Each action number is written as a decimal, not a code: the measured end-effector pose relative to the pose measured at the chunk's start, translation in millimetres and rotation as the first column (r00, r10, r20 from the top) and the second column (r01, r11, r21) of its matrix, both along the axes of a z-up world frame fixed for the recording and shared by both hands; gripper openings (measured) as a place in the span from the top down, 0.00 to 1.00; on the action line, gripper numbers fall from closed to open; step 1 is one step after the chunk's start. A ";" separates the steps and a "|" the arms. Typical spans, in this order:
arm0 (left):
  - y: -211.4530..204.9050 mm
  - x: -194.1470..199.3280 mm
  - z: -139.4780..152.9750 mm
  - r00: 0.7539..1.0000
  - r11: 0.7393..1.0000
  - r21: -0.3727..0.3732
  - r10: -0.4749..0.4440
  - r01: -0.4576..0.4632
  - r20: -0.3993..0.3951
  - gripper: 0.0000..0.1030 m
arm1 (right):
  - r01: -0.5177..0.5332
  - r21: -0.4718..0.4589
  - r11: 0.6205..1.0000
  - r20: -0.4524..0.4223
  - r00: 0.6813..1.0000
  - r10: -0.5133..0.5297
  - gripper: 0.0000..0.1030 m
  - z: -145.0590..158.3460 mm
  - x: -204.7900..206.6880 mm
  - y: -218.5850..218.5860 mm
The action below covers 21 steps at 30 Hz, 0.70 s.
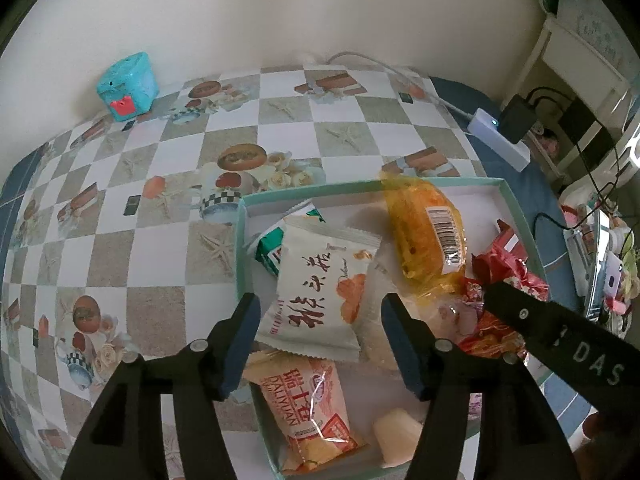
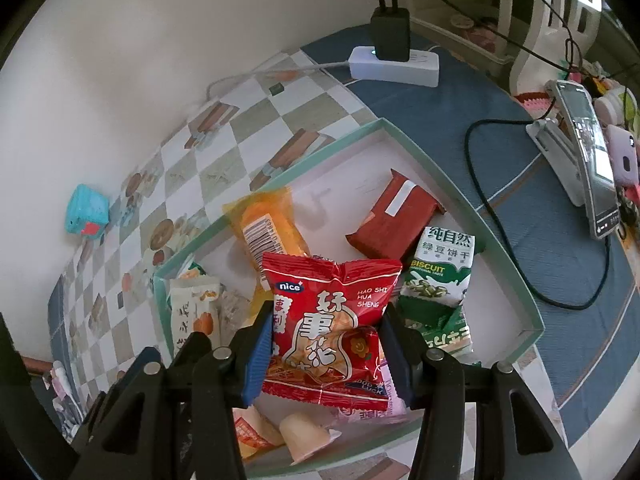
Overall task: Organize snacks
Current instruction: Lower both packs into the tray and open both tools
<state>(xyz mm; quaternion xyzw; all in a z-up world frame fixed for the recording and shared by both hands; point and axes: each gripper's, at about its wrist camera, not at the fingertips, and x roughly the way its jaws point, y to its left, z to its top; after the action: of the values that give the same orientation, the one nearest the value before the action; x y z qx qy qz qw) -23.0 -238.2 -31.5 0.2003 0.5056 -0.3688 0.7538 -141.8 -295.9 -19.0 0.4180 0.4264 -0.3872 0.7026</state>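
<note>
- Right gripper (image 2: 326, 354), nearest the lens: clenched on a red peanut bag (image 2: 332, 320), blue pads pressing both its sides, bag held over the box (image 2: 472, 216).
- Left gripper (image 1: 320, 340): released, fingers wide apart, hovering over the box's near-left part w/ a white snack pack (image 1: 320, 288) lying between them, no contact seen.
- Box = teal-rimmed, white floor, sits on the checkered tablecloth (image 1: 160, 200).
- In the box, far side: orange-wrapped cake (image 1: 428, 236) w/ barcode up; dark red bar (image 2: 394, 216) toward the far-right corner.
- Green biscuit pack (image 2: 438, 276) lies by the box's right wall, just beside the red bag.
- Another green pack (image 1: 272, 250) peeks from under the white one, by the box's left wall.
- Near edge of box: orange-pink bread bag (image 1: 304, 408) and a pale jelly cup (image 1: 396, 438).
- Outside the box: teal toy (image 1: 128, 86) well away at the wall; white power strip (image 2: 394, 66) w/ black charger (image 2: 390, 36) beyond the far corner; phone on stand (image 2: 588, 156) to the right.
</note>
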 end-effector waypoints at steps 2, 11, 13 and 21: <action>3.7 3.6 1.3 1.000 1.000 0.012 0.020 -0.020 0.010 0.38 | -0.004 -0.001 1.000 -0.004 1.000 0.004 0.47 -0.3 1.0 0.9; 35.4 32.7 4.1 0.986 0.985 0.053 0.164 -0.164 0.004 0.29 | -0.014 0.012 1.000 -0.021 1.000 0.014 0.44 -2.6 5.3 2.4; 41.9 38.1 4.8 0.982 0.980 0.060 0.190 -0.190 0.003 0.29 | -0.017 0.022 1.000 -0.022 1.000 0.017 0.43 -4.3 6.0 2.7; 67.2 57.4 -3.0 0.954 0.946 0.133 0.299 -0.294 -0.013 0.28 | -0.027 0.033 0.999 -0.037 0.999 0.029 0.32 -7.6 8.9 5.5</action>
<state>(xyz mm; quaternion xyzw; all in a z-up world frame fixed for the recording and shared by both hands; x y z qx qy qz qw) 34.4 -171.0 -34.5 0.1643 0.5650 -0.2210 0.7778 -133.0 -290.4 -26.6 0.4160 0.4516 -0.3780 0.6929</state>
